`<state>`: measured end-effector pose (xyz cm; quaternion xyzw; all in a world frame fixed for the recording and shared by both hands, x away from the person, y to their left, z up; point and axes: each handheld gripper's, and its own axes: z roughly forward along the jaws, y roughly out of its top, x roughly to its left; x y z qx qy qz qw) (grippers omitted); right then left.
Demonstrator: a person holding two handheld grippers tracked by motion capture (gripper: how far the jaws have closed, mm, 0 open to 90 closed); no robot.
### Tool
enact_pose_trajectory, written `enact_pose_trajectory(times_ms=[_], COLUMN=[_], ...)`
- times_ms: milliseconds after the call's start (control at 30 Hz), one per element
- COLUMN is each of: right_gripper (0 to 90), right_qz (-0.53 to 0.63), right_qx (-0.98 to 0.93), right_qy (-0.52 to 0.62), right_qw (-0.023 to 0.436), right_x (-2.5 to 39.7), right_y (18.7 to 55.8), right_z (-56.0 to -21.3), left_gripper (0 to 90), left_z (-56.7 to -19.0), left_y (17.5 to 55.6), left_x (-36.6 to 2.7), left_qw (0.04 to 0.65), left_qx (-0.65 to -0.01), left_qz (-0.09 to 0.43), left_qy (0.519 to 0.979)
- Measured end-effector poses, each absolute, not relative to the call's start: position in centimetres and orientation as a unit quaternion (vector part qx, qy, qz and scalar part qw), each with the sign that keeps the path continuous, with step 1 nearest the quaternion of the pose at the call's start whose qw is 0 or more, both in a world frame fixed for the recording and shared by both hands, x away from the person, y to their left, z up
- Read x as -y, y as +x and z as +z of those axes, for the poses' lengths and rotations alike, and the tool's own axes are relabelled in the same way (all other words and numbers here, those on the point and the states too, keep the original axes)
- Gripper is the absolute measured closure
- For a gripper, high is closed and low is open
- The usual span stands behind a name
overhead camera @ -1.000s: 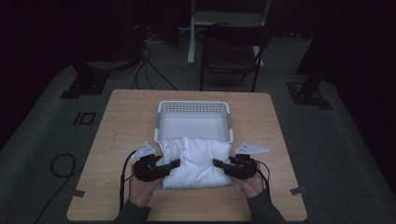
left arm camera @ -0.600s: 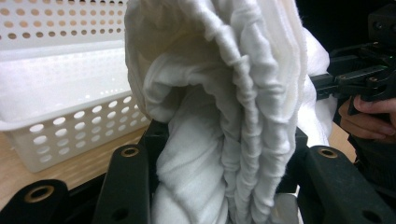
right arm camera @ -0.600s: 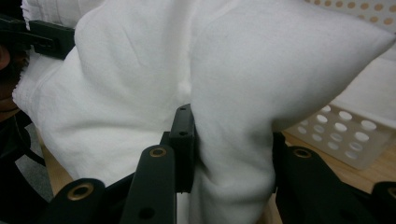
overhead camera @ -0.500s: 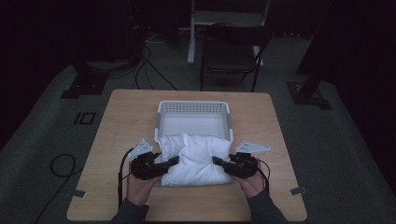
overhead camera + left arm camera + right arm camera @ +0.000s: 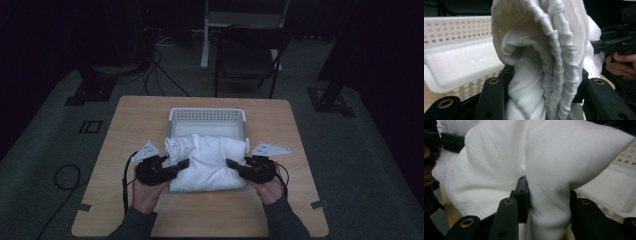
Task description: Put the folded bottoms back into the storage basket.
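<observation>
my left gripper (image 5: 181, 165) pinches one end of the folded white towel (image 5: 207, 160), my right gripper (image 5: 234, 165) the other; its long axis runs between them, and the white basket (image 5: 207, 116) sits just beyond, straight ahead of both.

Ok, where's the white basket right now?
In the high view the white basket sits mid-table at the far side, directly behind the folded white towel held between both tongs.

The folded white terry towel (image 5: 207, 162) now sits a little farther from the table's near edge, its far end lapping over the near rim of the white perforated plastic basket (image 5: 207, 116) (both grippers carry it there).
</observation>
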<state>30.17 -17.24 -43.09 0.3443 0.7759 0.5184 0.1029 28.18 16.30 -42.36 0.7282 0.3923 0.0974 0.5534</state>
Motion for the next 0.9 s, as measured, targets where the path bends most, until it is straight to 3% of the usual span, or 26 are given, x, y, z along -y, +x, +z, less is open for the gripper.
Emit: enact_pose_trajectory(times_ms=[900], right_gripper=[68.3], right_qz=[0.529], right_qx=[-0.762], right_qy=[0.351], right_qw=[0.125], right_x=[17.1], right_y=[33.4], right_z=[-40.6], left_gripper=[53.4], left_z=[-40.2], left_y=[32.2], left_x=[-16.3], left_qw=[0.565], left_qx=[-0.390], left_qz=[0.110], left_qy=[0.719])
